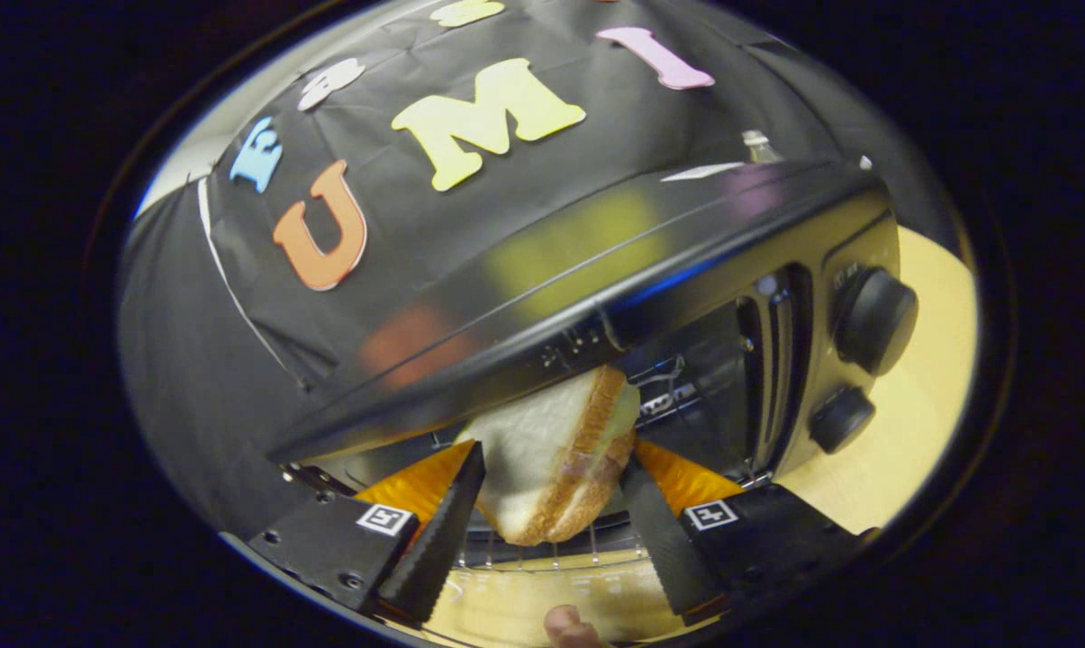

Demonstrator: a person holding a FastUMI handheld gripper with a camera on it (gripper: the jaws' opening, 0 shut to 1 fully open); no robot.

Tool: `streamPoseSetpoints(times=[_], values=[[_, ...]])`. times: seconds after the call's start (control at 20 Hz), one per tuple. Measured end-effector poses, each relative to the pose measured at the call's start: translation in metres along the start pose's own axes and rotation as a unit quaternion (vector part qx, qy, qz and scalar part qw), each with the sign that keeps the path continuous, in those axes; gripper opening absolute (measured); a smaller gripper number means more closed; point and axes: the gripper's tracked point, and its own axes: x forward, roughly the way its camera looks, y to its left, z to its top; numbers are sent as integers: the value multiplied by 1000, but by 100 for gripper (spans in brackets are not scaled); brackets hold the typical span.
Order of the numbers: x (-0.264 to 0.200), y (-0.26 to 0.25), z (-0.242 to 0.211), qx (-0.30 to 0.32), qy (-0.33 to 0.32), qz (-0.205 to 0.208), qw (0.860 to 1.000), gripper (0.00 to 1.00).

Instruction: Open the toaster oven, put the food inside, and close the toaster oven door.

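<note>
The gripper (pixel 551 481) has its two fingers closed in on a sandwich (pixel 556 459), one pressing each flat side, so the jaws stand only as far apart as the sandwich is thick. It is held on edge: white bread faces the left finger, and the browned crust with a thin pinkish filling line runs down the side nearer the right finger. Its top corner pokes up against the front lip of the toaster oven (pixel 596 297), and its bottom hangs just above the wire rack (pixel 551 551).

Much of the oven is hard to read. Its glossy black top throws back blurred patches of colour from the booth wall, and the cavity behind the sandwich is dark, with only a few bright wire glints and the slotted right wall showing. The door cannot be made out for certain; a pale reflective surface lies below the rack. Two round knobs sit on the right panel, the larger knob (pixel 875 319) above the smaller knob (pixel 841 418); the markings beside them are too small to read. A fingertip (pixel 567 627) is cut off below the fingers. The oven stands on a light wooden table (pixel 920 396).
</note>
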Motion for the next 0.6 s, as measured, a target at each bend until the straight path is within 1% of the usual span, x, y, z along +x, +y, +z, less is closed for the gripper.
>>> streamPoseSetpoints(times=[0.05,0.1,0.2,0.25,0.4,0.45,0.6], values=[[-2,-3,0,-52,2,-11,999,100],[-3,-3,2,-84,-2,-15,996,100],[-8,5,5,-105,-4,-32,994,100],[-11,3,5,-126,-3,-44,991,100],[-17,-4,14,-219,-32,-96,971,100],[-20,-4,14,-233,-32,-97,967,100],[-36,6,17,-211,-37,-78,974,100]])
